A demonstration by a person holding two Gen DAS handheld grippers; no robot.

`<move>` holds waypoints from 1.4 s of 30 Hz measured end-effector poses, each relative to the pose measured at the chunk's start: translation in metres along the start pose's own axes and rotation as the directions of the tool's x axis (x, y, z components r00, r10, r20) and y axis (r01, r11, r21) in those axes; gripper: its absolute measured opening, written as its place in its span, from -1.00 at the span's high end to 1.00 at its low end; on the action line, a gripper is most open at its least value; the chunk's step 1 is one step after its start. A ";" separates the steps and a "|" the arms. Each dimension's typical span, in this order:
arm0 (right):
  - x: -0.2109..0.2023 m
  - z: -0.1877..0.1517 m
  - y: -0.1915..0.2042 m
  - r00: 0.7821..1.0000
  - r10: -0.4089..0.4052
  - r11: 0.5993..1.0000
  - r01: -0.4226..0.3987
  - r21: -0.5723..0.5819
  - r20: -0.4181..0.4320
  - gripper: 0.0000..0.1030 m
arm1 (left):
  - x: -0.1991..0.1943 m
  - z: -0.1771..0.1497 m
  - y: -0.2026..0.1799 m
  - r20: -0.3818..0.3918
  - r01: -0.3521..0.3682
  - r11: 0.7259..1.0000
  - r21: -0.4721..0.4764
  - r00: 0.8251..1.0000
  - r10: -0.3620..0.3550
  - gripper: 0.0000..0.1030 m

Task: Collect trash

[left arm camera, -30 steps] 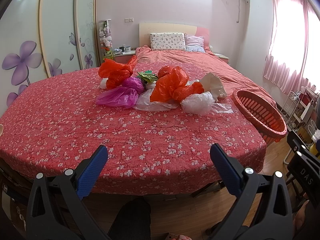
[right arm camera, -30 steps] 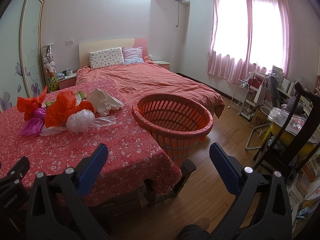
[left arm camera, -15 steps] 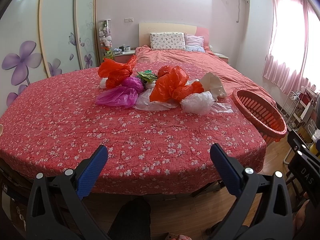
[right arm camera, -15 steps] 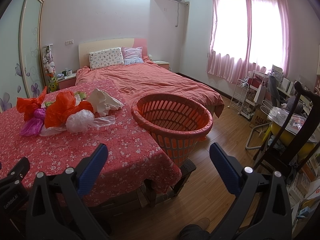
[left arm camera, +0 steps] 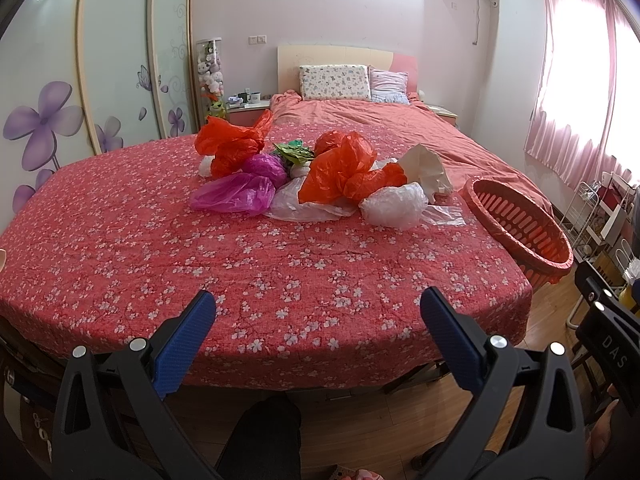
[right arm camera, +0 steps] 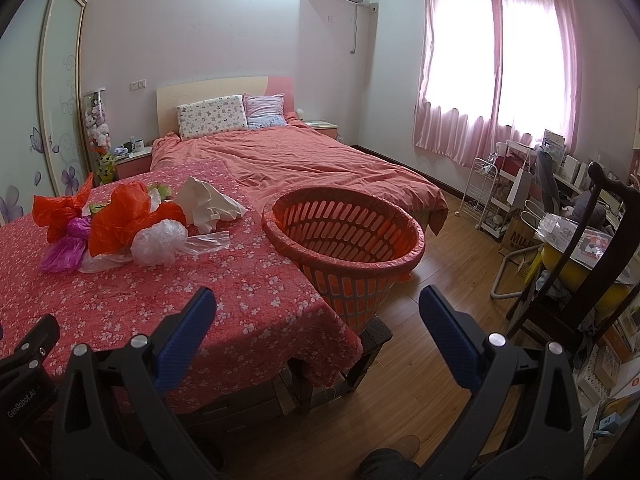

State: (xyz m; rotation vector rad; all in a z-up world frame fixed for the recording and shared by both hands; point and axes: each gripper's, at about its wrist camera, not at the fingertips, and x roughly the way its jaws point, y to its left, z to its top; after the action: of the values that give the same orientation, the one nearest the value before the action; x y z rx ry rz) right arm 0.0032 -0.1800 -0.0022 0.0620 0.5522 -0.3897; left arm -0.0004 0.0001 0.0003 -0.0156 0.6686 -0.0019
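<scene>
Trash pile (left arm camera: 312,176) sits mid-table on the red floral cloth (left arm camera: 240,264): crumpled plastic bags, orange-red (left arm camera: 344,168), magenta (left arm camera: 236,196), clear/white (left arm camera: 394,210), plus a green scrap (left arm camera: 294,152) and a white paper bag (left arm camera: 426,168) at the back. Bags overlap, so can't get a count, and whatever is under the orange ones is hidden. Orange slatted basket (right arm camera: 344,236) stands just beside the table's right edge, rim about level with the tabletop; its base is partly hidden by the cloth's drape and seems to rest on a dark wooden stool, hard to confirm. Basket interior reads as bare from the right wrist view, though the near inner wall is out of sight. Left gripper (left arm camera: 318,320) has blue pads wide apart, nothing between them, hanging short of the table's near edge, well apart from the pile. Right gripper (right arm camera: 318,318) likewise spread and holding nothing, over the table's near right corner and facing the basket. Table legs mostly hidden under the cloth. Dark shape at the bottom of the left view is likely the person's leg, cut off by the frame. Bed (right arm camera: 304,160) behind the table.
</scene>
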 end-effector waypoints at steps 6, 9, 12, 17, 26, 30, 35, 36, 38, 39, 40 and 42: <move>0.000 0.000 0.000 1.000 0.000 1.000 0.000 0.001 0.000 -0.92 | 0.000 0.000 0.000 -0.001 0.000 1.000 0.000 1.000 0.000 -0.96; 0.000 0.000 0.000 1.000 0.000 1.000 0.000 0.000 -0.001 -0.92 | 0.000 0.000 0.000 -0.001 0.000 1.000 0.000 1.000 0.000 -0.96; 0.000 0.000 0.000 1.000 -0.001 1.000 0.001 0.000 0.001 -0.92 | 0.000 0.000 0.000 0.000 -0.001 1.000 0.000 1.000 0.001 -0.96; 0.000 0.001 0.000 1.000 -0.001 1.000 0.001 0.001 0.000 -0.92 | 0.000 0.000 0.000 -0.001 0.000 1.000 0.000 1.000 0.000 -0.96; 0.000 0.001 0.000 1.000 0.000 1.000 0.000 0.000 0.000 -0.92 | 0.000 0.000 0.000 -0.002 -0.001 1.000 -0.001 1.000 0.001 -0.96; 0.000 0.001 0.000 1.000 0.004 1.000 -0.004 0.000 0.000 -0.92 | 0.000 0.000 0.000 -0.001 -0.003 1.000 -0.001 1.000 0.003 -0.96; 0.013 0.006 0.010 0.998 0.056 0.998 -0.056 0.006 -0.016 -0.92 | 0.011 0.007 0.001 0.000 -0.015 1.000 -0.018 1.000 0.015 -0.96; 0.017 0.009 0.013 0.998 0.065 0.998 -0.065 0.006 -0.020 -0.92 | 0.014 0.008 0.008 -0.003 -0.017 1.000 -0.024 1.000 0.017 -0.96; 0.026 0.013 0.022 0.994 0.102 0.995 -0.102 0.008 -0.030 -0.92 | 0.020 0.011 0.020 -0.014 -0.033 0.999 -0.039 0.999 0.033 -0.96; 0.029 0.013 0.028 0.993 0.115 0.993 -0.115 0.010 -0.036 -0.92 | 0.022 0.013 0.026 -0.023 -0.046 0.998 -0.049 0.999 0.045 -0.96; 0.037 0.016 0.035 0.988 0.146 0.989 -0.146 0.016 -0.047 -0.92 | 0.028 0.013 0.033 -0.027 -0.049 0.997 -0.057 0.998 0.048 -0.96; 0.050 0.019 0.051 0.978 0.193 0.981 -0.193 0.018 -0.072 -0.92 | 0.037 0.016 0.051 -0.042 -0.060 0.994 -0.091 0.998 0.056 -0.96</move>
State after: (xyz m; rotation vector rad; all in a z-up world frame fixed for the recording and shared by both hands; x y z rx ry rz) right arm 0.0712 -0.1527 -0.0148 0.1401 0.6107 -0.2017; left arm 0.0384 0.0506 -0.0107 -0.0848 0.7080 0.0845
